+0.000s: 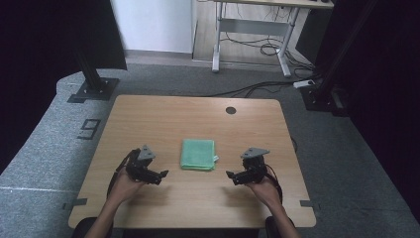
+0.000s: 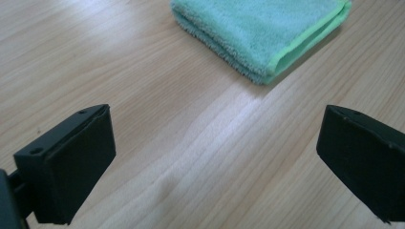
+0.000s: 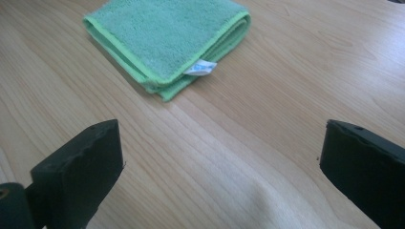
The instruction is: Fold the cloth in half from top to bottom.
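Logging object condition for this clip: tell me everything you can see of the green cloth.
The green cloth is a mint-green, fluffy, terry-like towel with a lighter green stitched hem, folded into a neat, roughly square stack of several layers. A small white tag sticks out at one corner. It lies flat on the wooden table, near the middle, between the two grippers and slightly beyond them. Nothing but the tabletop touches it.

A green cloth [image 1: 198, 154] with lighter green edging lies on the light wood-grain table [image 1: 163, 116].
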`<state>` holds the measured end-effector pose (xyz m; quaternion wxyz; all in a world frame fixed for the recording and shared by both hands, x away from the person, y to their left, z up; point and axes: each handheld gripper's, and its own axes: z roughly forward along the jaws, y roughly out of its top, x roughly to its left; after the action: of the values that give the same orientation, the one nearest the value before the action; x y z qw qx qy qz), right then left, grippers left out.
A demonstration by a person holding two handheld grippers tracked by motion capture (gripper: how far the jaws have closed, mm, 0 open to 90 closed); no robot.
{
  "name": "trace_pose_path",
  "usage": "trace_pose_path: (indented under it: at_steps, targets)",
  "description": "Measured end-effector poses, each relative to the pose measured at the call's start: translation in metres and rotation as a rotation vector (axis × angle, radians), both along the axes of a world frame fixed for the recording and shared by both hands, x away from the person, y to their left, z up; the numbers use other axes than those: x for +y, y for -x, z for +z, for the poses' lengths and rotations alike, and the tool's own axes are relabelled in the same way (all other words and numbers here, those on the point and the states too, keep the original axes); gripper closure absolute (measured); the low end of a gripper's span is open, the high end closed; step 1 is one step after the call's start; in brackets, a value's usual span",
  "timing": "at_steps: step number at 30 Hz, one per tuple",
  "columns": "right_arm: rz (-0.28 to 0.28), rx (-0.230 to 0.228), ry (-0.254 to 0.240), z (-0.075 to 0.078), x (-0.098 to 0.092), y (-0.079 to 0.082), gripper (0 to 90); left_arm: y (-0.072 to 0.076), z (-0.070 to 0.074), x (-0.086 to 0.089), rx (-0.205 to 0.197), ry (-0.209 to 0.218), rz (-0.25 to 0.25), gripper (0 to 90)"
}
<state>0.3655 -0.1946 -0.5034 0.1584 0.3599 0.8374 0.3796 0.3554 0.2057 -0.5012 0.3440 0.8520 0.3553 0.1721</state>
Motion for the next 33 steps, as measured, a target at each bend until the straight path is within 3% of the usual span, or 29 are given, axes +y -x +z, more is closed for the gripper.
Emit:
trace_pose_path:
  at_steps: [13,26,33]
  targets:
    - [-0.032,0.018,-0.004,-0.017,-0.017,0.013,0.0,0.013,-0.022,0.007,-0.002,0.009,-0.008,0.0]
    - [-0.062,0.048,0.028,-0.04,-0.024,0.015,0.0,0.014,-0.042,0.013,0.042,0.012,0.007,0.0]
    - [-0.066,0.06,0.038,-0.049,-0.023,0.016,0.0,0.014,-0.047,0.012,0.06,-0.01,0.008,0.0]
